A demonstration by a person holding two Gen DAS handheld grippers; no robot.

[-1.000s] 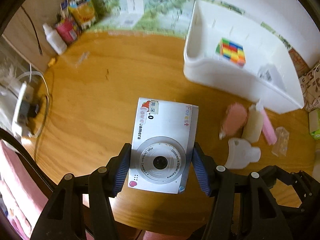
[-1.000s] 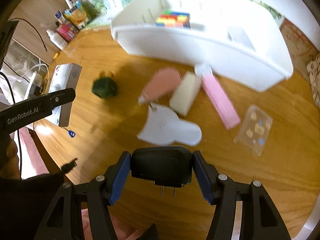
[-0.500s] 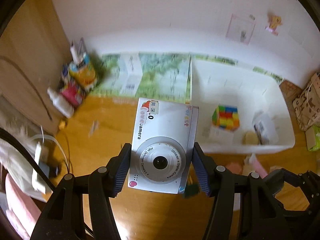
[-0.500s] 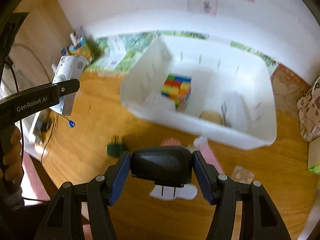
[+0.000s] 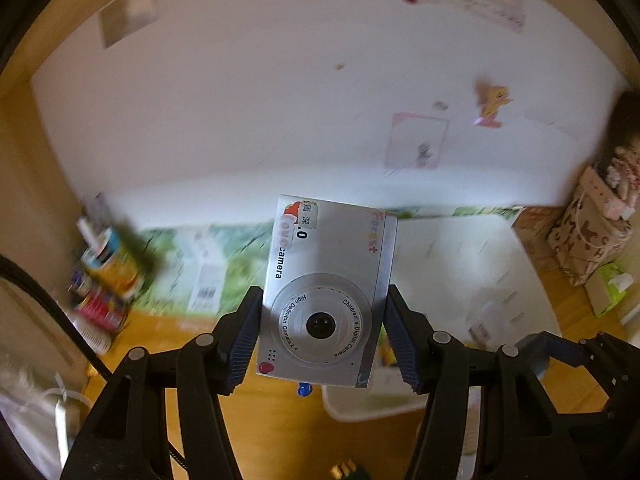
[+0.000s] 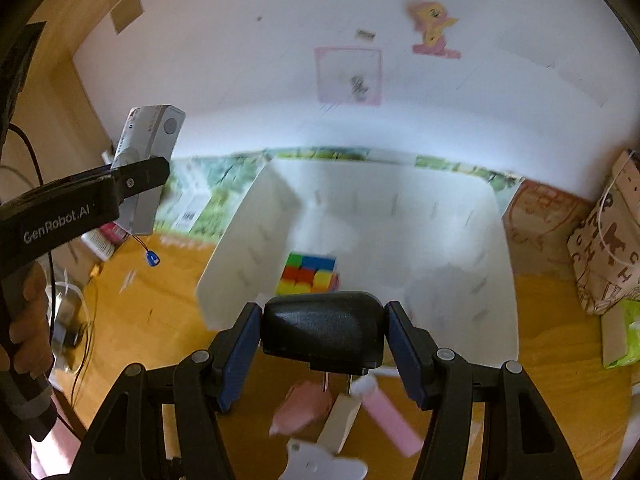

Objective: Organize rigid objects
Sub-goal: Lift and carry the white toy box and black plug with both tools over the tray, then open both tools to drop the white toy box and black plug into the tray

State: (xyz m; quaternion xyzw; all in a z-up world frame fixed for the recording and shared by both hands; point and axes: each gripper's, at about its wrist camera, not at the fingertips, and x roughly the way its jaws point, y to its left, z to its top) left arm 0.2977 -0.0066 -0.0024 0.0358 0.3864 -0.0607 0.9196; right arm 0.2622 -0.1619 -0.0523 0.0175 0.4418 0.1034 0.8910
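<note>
At the far left of the right wrist view, a hand (image 6: pixel 24 332) holds the black handle of the left gripper (image 6: pixel 140 178). That gripper is closed on a small silver toy camera (image 6: pixel 146 168), seen here from its thin side, up in the air above the wooden table (image 6: pixel 160 312). A thin cord with a little blue bead (image 6: pixel 152 258) hangs down from the camera.

In the left wrist view, the left gripper (image 5: pixel 322 340) squeezes the same camera (image 5: pixel 328 292) from both sides with its blue pads (image 5: pixel 242 344). The round lens faces us. Behind the camera are some blurry colorful boxes (image 5: pixel 108 276) on the left and a green picture mat (image 5: pixel 208 268) along the white wall.

Next comes the big white bin (image 6: pixel 496 280). It sits on the table, near the wall. Inside it, by the left wall of the bin, is a cube (image 6: pixel 308 274) with many bright colors.

In the middle of the right wrist view, the right gripper (image 6: pixel 322 354) is closed on a black plug (image 6: pixel 324 332). The blue pads press on both of its sides, and its two metal prongs point down. The plug is in the air, in front of the near edge of the bin.

Under the plug, on the table, lie a pink thing (image 6: pixel 302 406), a cream block (image 6: pixel 340 420), a pink stick (image 6: pixel 394 420) and a white flat piece (image 6: pixel 324 466). They are close together and blurry.

On the right stand a brown patterned bag (image 6: pixel 608 248) and a green pack (image 6: pixel 628 332).
</note>
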